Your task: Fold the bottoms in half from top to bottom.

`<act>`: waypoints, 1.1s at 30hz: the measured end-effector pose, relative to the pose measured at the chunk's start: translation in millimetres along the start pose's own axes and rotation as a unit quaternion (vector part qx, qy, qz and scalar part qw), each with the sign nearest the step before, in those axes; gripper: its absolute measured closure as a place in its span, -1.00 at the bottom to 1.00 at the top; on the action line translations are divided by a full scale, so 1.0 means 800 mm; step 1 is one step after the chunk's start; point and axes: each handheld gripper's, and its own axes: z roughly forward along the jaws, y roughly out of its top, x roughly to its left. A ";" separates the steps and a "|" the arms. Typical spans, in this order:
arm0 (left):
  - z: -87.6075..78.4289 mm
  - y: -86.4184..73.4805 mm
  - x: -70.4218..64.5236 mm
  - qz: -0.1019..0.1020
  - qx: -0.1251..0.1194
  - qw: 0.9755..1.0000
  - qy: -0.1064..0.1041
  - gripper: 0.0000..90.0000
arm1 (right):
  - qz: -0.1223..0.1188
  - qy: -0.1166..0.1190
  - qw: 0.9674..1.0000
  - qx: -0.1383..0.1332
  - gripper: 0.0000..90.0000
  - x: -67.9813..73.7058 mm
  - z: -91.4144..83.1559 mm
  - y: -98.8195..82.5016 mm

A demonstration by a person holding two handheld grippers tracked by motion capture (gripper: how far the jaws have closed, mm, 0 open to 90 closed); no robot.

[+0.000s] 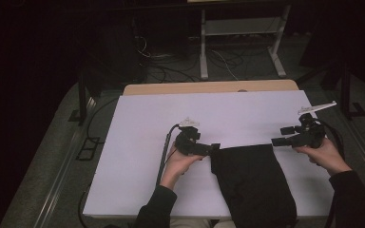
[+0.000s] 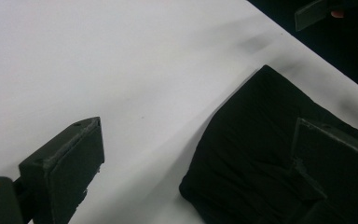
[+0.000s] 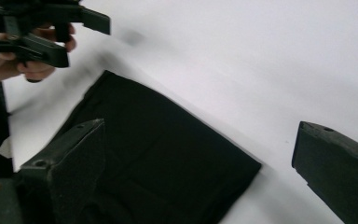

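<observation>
A black folded cloth (image 1: 252,180) lies flat on the white table cover (image 1: 138,142) at the near right, reaching the front edge. My left gripper (image 1: 214,148) hovers at the cloth's far left corner. In the left gripper view it (image 2: 198,126) is open, with one jaw over the white surface and the other over the cloth (image 2: 251,158). My right gripper (image 1: 282,135) sits just past the cloth's far right corner. It (image 3: 200,127) is open too, with nothing pressed between its pads and the cloth (image 3: 158,144) below its left jaw. The left gripper (image 3: 81,39) shows beyond.
The bare wooden table edge (image 1: 209,88) runs along the far side. Behind it stand a metal frame (image 1: 203,42) and loose cables (image 1: 171,66) on the floor. The white cover is free to the left and far side of the cloth.
</observation>
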 end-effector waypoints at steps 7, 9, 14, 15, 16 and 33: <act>0.009 -0.004 0.002 0.006 0.007 1.000 0.001 -0.94 | 0.006 -0.014 1.000 0.016 -0.93 -0.016 0.012 -0.007; 0.013 -0.007 0.002 0.002 0.007 1.000 -0.004 -0.94 | 0.009 -0.016 1.000 0.019 -0.92 -0.019 0.015 -0.010; 0.024 -0.011 0.001 -0.002 0.023 1.000 -0.012 -0.94 | 0.011 -0.020 0.999 0.027 -0.89 -0.026 0.024 -0.014; 0.026 -0.012 0.001 -0.001 0.026 1.000 -0.013 -0.94 | 0.012 -0.020 0.999 0.029 -0.89 -0.026 0.025 -0.015; 0.027 -0.013 0.000 0.001 0.028 0.999 -0.015 -0.94 | 0.012 -0.021 0.999 0.033 -0.89 -0.027 0.028 -0.015; 0.030 -0.026 -0.003 0.001 0.048 0.998 -0.045 -0.61 | 0.001 -0.017 0.999 0.048 -0.53 -0.027 0.046 -0.023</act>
